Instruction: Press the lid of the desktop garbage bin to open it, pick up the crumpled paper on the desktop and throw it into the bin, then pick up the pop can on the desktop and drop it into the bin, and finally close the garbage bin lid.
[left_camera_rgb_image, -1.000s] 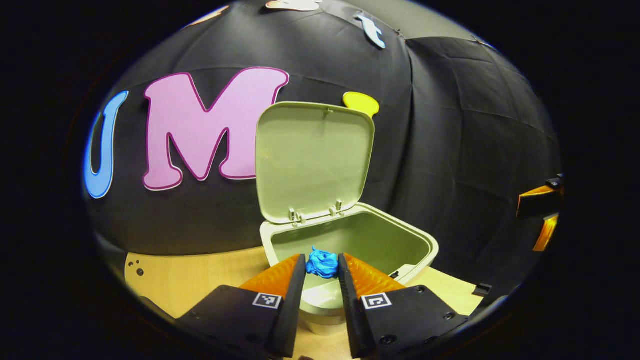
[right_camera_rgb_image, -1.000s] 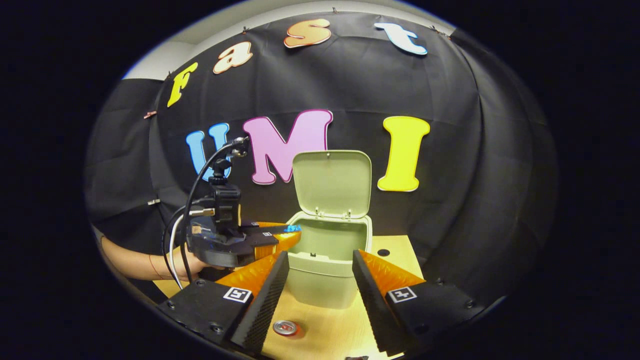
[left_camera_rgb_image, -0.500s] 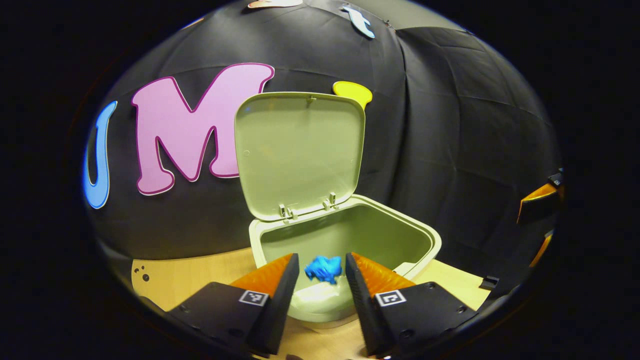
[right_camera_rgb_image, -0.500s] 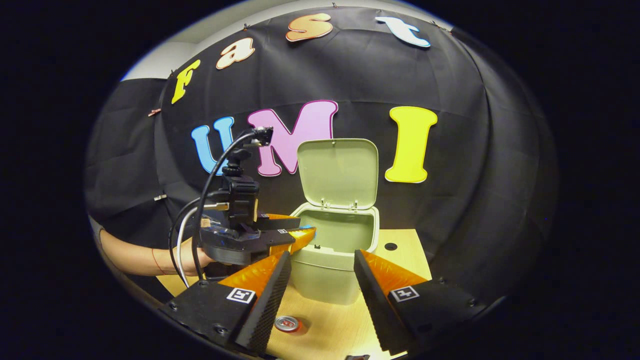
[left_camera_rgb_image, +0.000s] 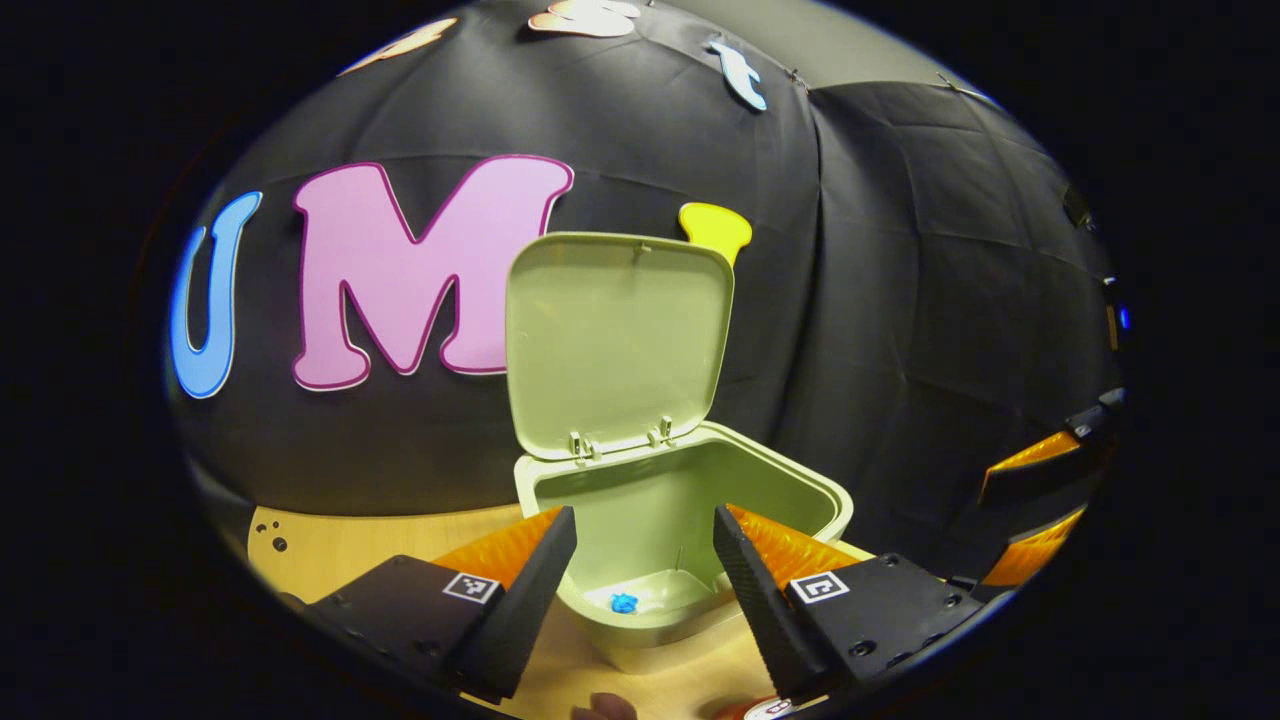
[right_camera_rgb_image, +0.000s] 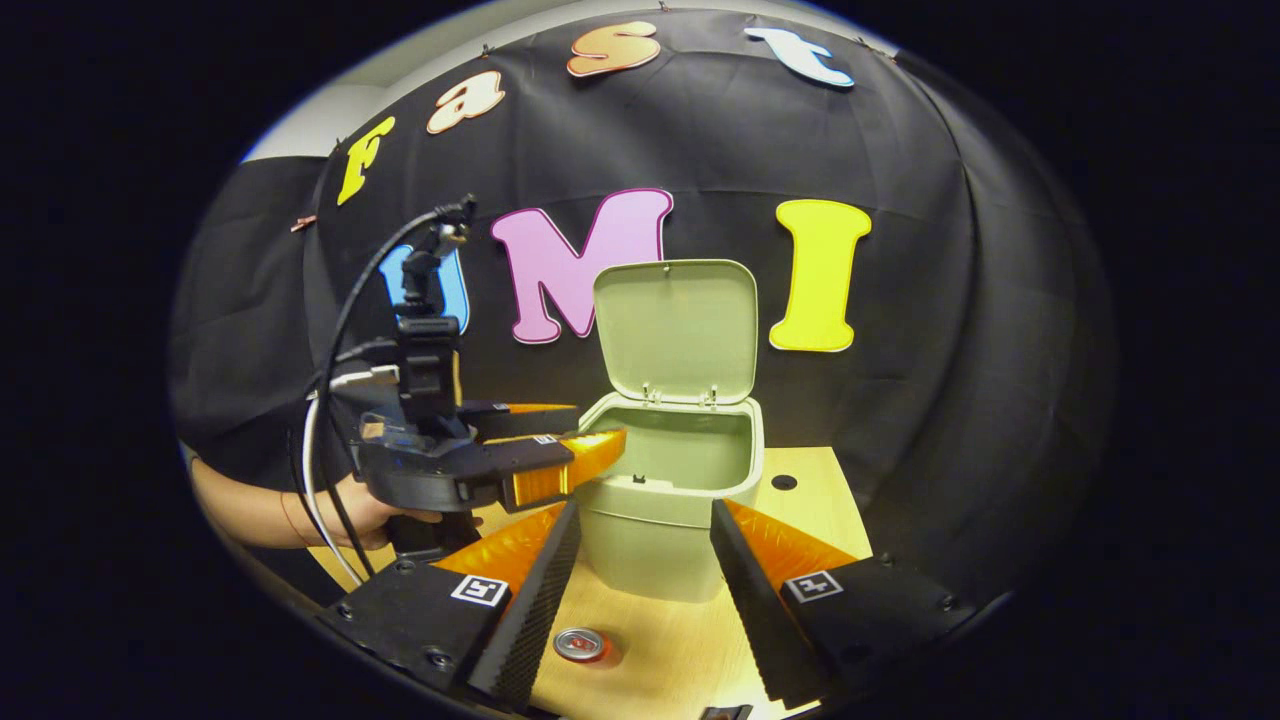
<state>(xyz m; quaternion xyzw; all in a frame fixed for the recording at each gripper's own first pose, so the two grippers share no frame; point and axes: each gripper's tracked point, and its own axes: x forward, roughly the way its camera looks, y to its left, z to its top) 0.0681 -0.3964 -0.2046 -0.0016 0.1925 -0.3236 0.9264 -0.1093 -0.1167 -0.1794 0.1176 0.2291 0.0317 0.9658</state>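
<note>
1. I count one bin (right_camera_rgb_image: 668, 530) on the table (right_camera_rgb_image: 810, 500), with its one lid (right_camera_rgb_image: 680, 330) standing up.
2. I see one ball of crumpled paper (left_camera_rgb_image: 624, 602), lying at the bottom of the bin.
3. I count one can (right_camera_rgb_image: 578, 644) on the table in front of the bin.
4. I count two grippers: the left gripper (right_camera_rgb_image: 585, 440) and the right gripper (right_camera_rgb_image: 640, 520).
5. I see one hand (right_camera_rgb_image: 365, 508), behind the left gripper.
</note>
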